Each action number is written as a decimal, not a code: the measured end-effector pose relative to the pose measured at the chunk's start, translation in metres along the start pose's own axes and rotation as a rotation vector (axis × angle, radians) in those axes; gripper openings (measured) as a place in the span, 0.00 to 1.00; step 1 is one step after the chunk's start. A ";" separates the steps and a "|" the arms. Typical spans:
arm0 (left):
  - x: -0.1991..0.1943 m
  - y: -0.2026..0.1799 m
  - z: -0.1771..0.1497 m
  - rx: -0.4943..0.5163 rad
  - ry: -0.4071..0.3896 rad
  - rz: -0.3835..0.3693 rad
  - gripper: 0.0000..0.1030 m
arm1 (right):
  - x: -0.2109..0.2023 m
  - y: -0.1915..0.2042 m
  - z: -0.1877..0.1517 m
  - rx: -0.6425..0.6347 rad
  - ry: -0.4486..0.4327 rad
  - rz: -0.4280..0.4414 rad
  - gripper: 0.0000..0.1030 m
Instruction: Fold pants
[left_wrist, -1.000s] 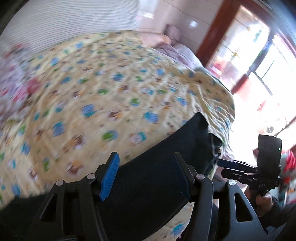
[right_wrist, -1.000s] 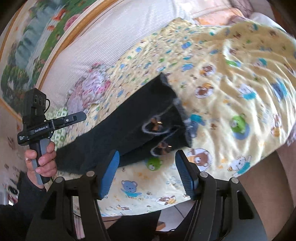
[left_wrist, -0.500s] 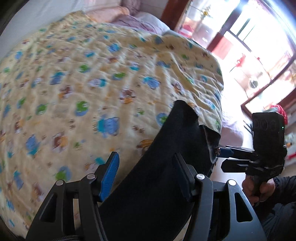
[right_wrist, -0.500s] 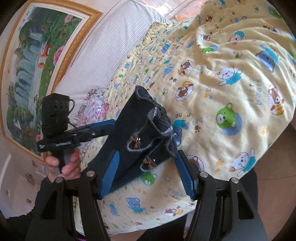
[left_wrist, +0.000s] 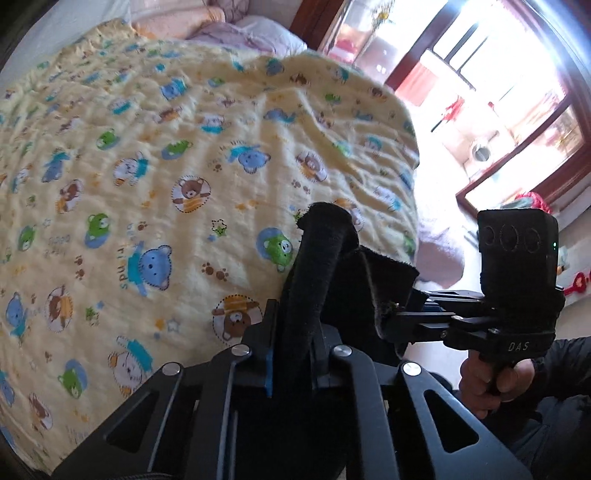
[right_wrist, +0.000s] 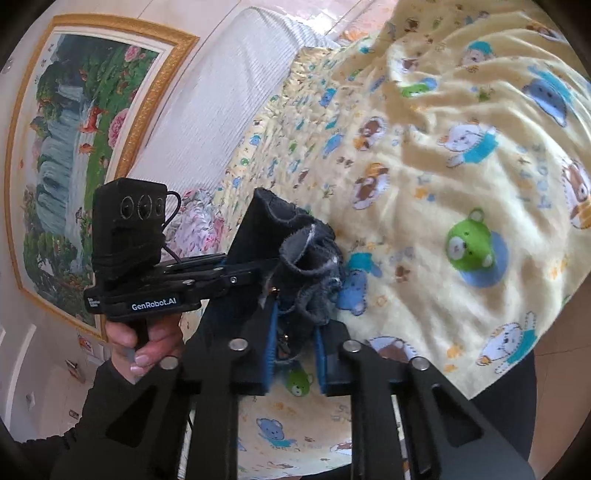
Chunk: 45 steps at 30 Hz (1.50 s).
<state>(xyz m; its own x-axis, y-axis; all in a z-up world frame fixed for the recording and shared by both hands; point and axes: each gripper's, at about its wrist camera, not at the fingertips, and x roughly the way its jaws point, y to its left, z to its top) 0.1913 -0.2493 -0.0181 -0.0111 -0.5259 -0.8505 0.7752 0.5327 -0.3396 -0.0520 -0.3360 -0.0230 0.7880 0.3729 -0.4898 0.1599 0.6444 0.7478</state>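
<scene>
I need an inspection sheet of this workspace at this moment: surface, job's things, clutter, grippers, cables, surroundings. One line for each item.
Surface: bed under a yellow bear-print blanket, wrinkled.
Job's things: dark pants, bunched, lifted above the blanket, held at two places.
Clutter: floral cloth near the headboard; pillows at the far end.
Grippers: left gripper shut on the pants; right gripper shut on the pants.
Cables: thin black cable on the left gripper's camera box.
Surroundings: framed painting, white headboard, bright window.

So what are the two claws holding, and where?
Both hold the dark pants. The left claw pinches a bunched, folded edge; the right claw pinches the frayed end with small metal bits.
</scene>
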 end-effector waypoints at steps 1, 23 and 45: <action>-0.005 0.000 -0.002 -0.011 -0.018 -0.008 0.11 | -0.002 0.005 0.000 -0.020 -0.007 0.011 0.16; -0.147 0.055 -0.132 -0.268 -0.418 -0.045 0.11 | 0.080 0.144 -0.023 -0.252 0.174 0.422 0.15; -0.147 0.117 -0.268 -0.622 -0.455 0.068 0.09 | 0.168 0.148 -0.080 -0.288 0.452 0.323 0.27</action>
<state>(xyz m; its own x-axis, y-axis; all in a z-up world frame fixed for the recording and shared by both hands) 0.1141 0.0675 -0.0406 0.3887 -0.6275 -0.6746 0.2655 0.7774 -0.5702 0.0565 -0.1246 -0.0305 0.4307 0.7836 -0.4477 -0.2607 0.5830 0.7695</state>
